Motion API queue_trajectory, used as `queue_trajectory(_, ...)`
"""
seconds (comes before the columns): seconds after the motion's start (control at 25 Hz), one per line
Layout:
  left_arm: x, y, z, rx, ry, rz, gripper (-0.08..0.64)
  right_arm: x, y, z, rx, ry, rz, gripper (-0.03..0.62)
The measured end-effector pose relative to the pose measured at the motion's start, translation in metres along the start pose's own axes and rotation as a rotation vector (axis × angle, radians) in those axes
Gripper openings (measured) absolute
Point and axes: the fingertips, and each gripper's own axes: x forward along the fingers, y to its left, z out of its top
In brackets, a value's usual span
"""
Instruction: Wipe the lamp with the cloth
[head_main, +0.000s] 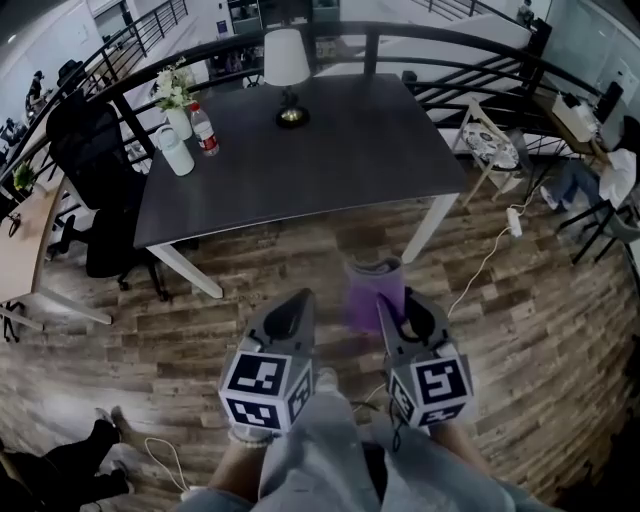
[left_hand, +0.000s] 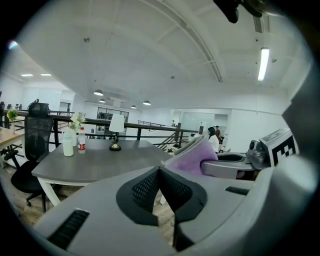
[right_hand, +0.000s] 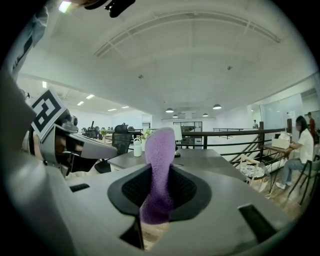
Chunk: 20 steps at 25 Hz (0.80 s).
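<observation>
1. Table (head_main: 330, 150): It stands ahead of you on the wooden floor (head_main: 520, 300). You are well back from its near edge, so judge the wipe as not yet begun.
2. Lamp (head_main: 288, 85): It stands upright at the middle of the tabletop's far edge, with a white shade over a round brass-coloured base. Bare tabletop lies between the near edge and the base, so the approach looks unobstructed.
3. Cloth (head_main: 374, 292): The purple fabric is folded and held off the table, above the floor. A free length stands up beyond the jaws, probably so that fabric meets the lamp before hard parts do.
4. Right gripper (right_hand: 159, 187): Its jaws are clamped on the cloth's lower part. The grip looks firm enough to carry.
5. Left gripper (left_hand: 160, 187): Its jaws are pressed together with nothing between them. It is held just beside the right gripper and is likely free to steady the lamp base.
6. Containers, far left corner of the tabletop, well apart from the lamp:
   - White jug (head_main: 177, 152): It is lidded and opaque, so its contents are not visible.
   - Vase (head_main: 180, 122): It holds white flowers (head_main: 172, 88).
   - Bottle (head_main: 205, 130): It has a red label, and the fill level cannot be read.
</observation>
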Motion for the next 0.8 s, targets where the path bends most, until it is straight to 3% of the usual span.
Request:
queue_trajectory(0.44,0.047,0.071,0.032,0.014,-0.029,0.001,0.009,0.086,0.001,0.025,-0.026,-0.006,-0.008,0.094)
queue_trajectory(0.8,0.059,0.091,0.035,0.003,-0.029,0.017,0.009,0.114,0.000,0.029,-0.041,-0.002,0.005,0.094)
